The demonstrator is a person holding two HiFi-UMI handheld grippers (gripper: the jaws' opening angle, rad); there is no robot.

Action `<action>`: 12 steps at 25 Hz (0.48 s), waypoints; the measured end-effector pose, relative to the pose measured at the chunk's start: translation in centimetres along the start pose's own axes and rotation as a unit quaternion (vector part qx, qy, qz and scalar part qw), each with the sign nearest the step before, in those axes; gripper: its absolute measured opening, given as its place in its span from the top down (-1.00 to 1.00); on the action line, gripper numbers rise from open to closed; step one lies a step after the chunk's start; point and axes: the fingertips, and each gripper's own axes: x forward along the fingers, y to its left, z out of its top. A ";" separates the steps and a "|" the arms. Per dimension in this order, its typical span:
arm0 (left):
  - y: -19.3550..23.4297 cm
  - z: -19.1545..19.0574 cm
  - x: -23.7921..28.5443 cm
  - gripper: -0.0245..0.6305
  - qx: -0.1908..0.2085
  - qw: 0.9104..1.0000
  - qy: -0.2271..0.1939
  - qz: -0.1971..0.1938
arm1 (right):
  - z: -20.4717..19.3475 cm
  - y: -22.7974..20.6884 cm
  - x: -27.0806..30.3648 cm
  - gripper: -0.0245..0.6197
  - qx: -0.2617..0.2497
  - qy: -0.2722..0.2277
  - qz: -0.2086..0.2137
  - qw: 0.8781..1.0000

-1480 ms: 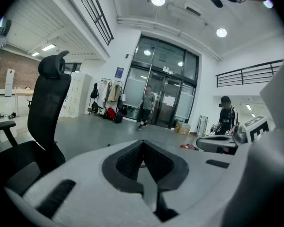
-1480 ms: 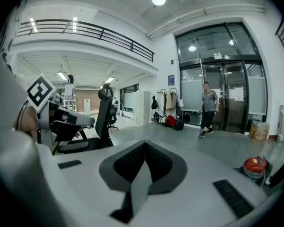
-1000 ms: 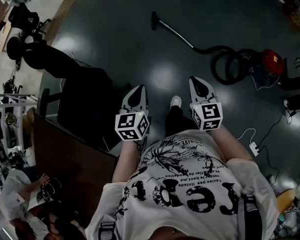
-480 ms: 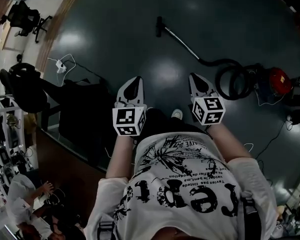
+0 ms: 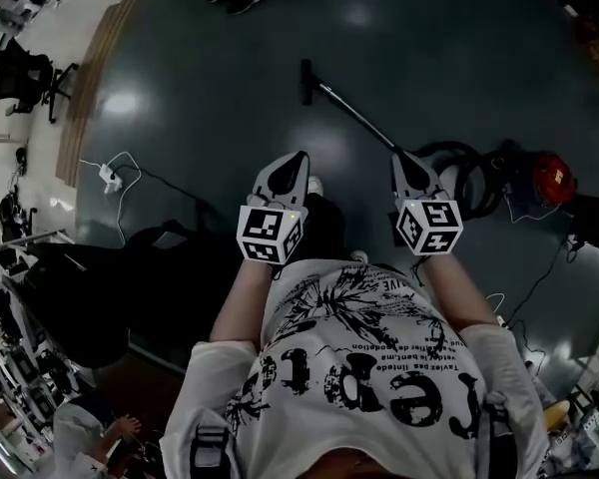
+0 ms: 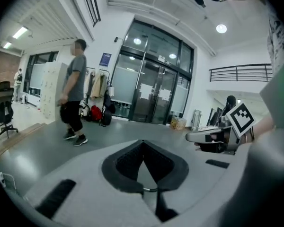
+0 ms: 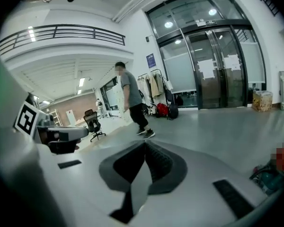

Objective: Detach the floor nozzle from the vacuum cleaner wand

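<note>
In the head view the vacuum lies on the dark floor ahead. Its black floor nozzle (image 5: 304, 80) is farthest away. The thin wand (image 5: 354, 116) runs back from it to the coiled hose (image 5: 461, 175) and the red body (image 5: 552, 176). My left gripper (image 5: 298, 159) and right gripper (image 5: 403, 159) are held side by side at waist height, short of the vacuum and touching nothing. The left gripper view shows its jaws (image 6: 143, 144) shut with nothing in them. In the right gripper view the jaws (image 7: 145, 145) are likewise shut and empty.
A dark desk (image 5: 100, 287) stands at the left, with a power strip and cable (image 5: 108, 174) beyond it and an office chair (image 5: 20, 73) at the far left. A person (image 6: 75, 93) walks across the floor ahead, in front of glass doors (image 6: 151, 96). Cables lie on the floor at the right.
Both grippers have travelled forward with me across the floor. The desk has slid back to the left, the wand's near end now sits close beside the right gripper, and a walker's feet have entered at the top.
</note>
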 end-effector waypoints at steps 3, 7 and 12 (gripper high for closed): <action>5.0 2.4 4.5 0.91 0.014 1.000 0.020 -0.015 | 3.4 0.1 5.1 0.91 0.003 -0.003 -0.006 1.000; 10.6 3.2 9.4 0.91 -0.013 0.998 0.050 -0.024 | 6.4 0.0 11.3 0.91 -0.012 -0.008 -0.009 1.000; 14.3 2.5 13.7 0.92 -0.036 0.995 0.089 0.000 | 7.2 -1.4 16.9 0.91 -0.011 0.007 0.003 1.000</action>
